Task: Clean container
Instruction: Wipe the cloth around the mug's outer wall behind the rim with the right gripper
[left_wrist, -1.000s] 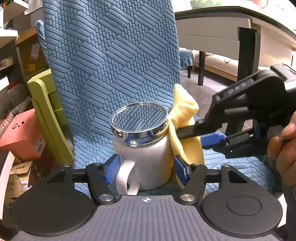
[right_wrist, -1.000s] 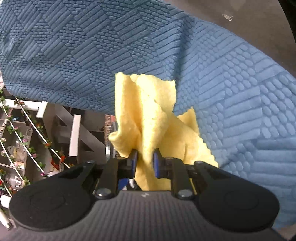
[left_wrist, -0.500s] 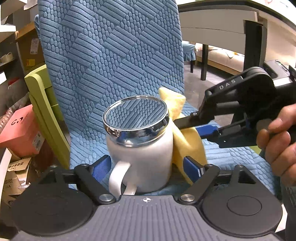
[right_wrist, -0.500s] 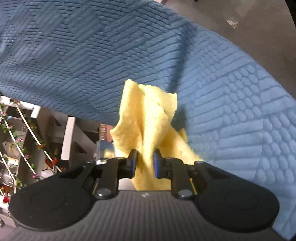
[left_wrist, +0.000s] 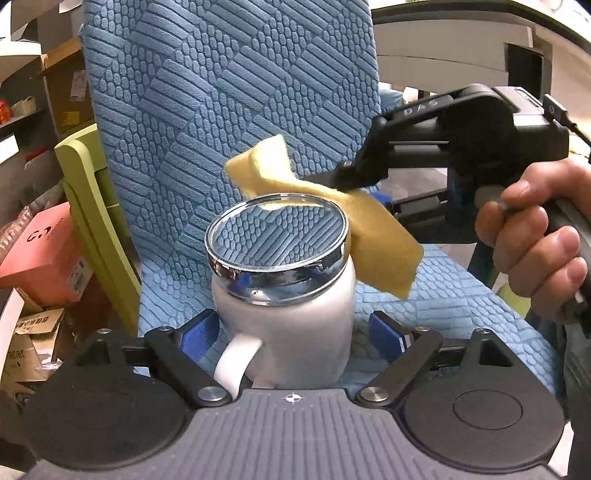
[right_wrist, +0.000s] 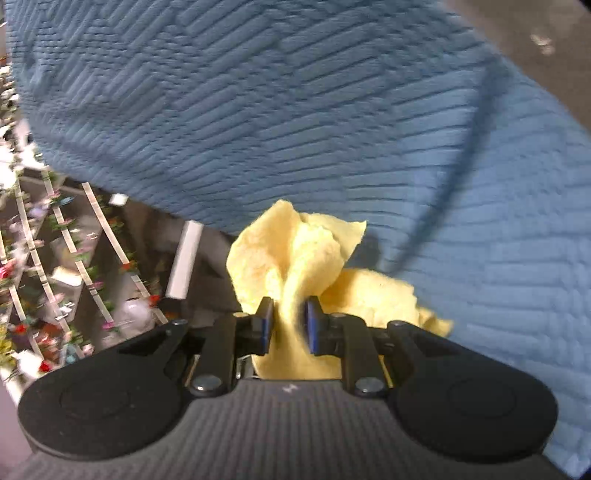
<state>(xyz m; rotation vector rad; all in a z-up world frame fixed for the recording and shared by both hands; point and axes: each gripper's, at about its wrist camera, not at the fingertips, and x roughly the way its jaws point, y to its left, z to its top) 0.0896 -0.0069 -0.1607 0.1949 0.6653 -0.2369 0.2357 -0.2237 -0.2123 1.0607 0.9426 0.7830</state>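
Observation:
A white mug-shaped container (left_wrist: 291, 325) with a handle and a shiny chrome lid (left_wrist: 277, 240) stands on a blue quilted chair seat (left_wrist: 461, 306). My left gripper (left_wrist: 291, 332) has its blue pads on either side of the container's body; the jaws look wider than the body, with a gap at the right pad. My right gripper (left_wrist: 343, 177) is shut on a yellow cloth (left_wrist: 373, 229) and holds it over the lid's far right rim. The right wrist view shows the cloth (right_wrist: 295, 266) pinched between the blue pads (right_wrist: 266, 325).
The blue chair back (left_wrist: 229, 92) rises right behind the container. A green piece of furniture (left_wrist: 92, 206), a pink box (left_wrist: 48, 251) and cardboard boxes stand at the left. A dark table (left_wrist: 461, 22) is at the back right. A hand (left_wrist: 535, 240) grips the right gripper.
The right gripper has lifted the yellow cloth from beside the container up onto the lid's rim. The left gripper's jaws have opened wider around the container, which now looks closer.

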